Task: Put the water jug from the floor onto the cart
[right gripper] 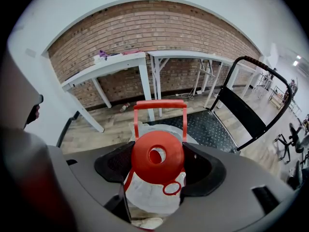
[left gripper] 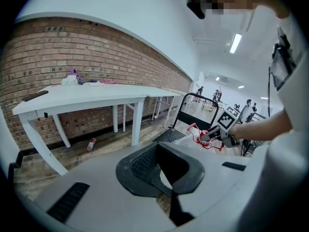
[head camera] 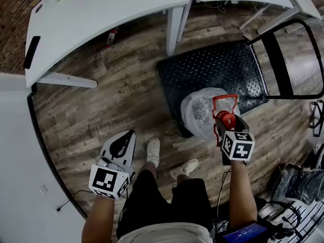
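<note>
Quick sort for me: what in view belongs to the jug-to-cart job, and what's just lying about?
In the job: water jug, its red cap between the jaws of the right gripper; black cart.

Lying about: white tables; flat black object on one; small bottle on the floor beneath; left gripper, holding nothing.

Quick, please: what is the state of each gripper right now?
Left gripper: closed, holding nothing.
Right gripper: fingers closed on the top of the water jug.
</note>
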Tool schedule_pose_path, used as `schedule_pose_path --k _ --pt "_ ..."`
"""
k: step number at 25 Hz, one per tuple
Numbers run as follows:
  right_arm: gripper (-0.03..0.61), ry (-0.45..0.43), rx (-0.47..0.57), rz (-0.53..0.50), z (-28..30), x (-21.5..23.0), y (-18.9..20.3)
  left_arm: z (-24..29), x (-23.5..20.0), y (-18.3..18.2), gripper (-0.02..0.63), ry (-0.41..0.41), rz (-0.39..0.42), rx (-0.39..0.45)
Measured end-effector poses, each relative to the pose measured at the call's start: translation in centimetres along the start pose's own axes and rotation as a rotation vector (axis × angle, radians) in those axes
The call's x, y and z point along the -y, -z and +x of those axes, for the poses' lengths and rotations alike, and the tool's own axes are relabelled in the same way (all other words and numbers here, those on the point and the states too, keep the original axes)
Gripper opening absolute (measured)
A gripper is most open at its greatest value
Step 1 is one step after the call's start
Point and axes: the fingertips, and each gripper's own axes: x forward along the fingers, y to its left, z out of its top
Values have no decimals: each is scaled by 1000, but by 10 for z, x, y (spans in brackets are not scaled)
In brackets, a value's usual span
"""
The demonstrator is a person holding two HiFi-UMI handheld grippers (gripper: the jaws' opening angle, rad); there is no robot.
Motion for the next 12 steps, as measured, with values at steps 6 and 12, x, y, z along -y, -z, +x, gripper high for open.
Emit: schedule_pose_path --k 6,12 --pt "313 0 10 21 6 0 0 0 -1 5 -2 1 -6 1" --pt "313 19 65 22 -1 2 -10 -1 5 4 -2 30 -17 9"
